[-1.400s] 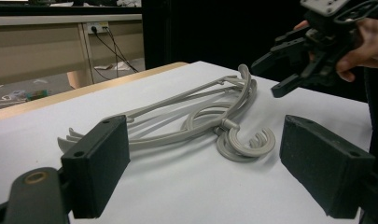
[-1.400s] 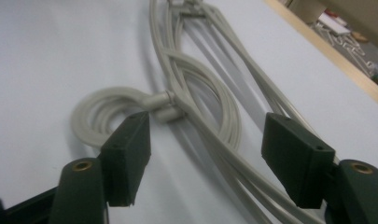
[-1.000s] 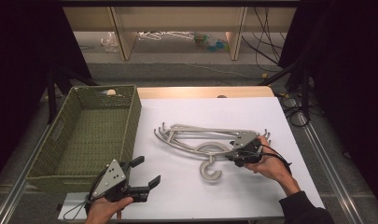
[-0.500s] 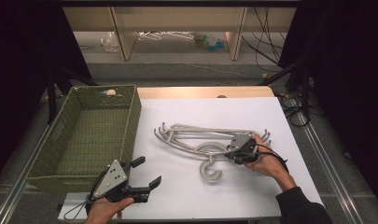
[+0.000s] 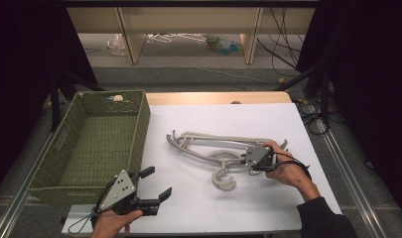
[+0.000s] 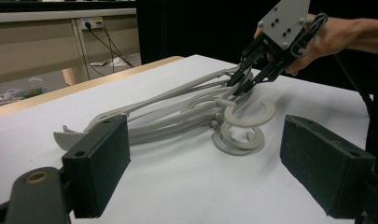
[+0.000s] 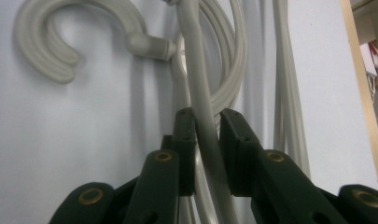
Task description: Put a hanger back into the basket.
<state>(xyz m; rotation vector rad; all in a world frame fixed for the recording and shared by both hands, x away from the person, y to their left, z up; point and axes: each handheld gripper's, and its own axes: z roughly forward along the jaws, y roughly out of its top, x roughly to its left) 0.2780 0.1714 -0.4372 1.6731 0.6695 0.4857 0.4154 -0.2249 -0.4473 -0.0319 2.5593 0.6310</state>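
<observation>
Several grey plastic hangers (image 5: 208, 144) lie in a tangled pile mid-table, with their hooks (image 5: 223, 181) toward the front. My right gripper (image 5: 242, 159) reaches into the pile from the right. Its jaws have just been closing and now pinch one hanger's arm (image 7: 196, 70) between the pads (image 7: 184, 130). In the left gripper view, the right gripper (image 6: 240, 86) bites that hanger just behind the raised hook (image 6: 249, 114). My left gripper (image 5: 156, 183) rests at the table's front left, open with nothing between its jaws, and points at the pile (image 6: 177, 116).
A green woven basket (image 5: 139, 134) stands along the table's left side with a small pale object (image 5: 118, 98) at its far end. White sheet (image 5: 268, 124) covers the tabletop. Cables and shelving lie beyond the far edge.
The right gripper's jaws have closed onto the hanger's arm. The hand has barely shifted. The left gripper has stayed where it was.
</observation>
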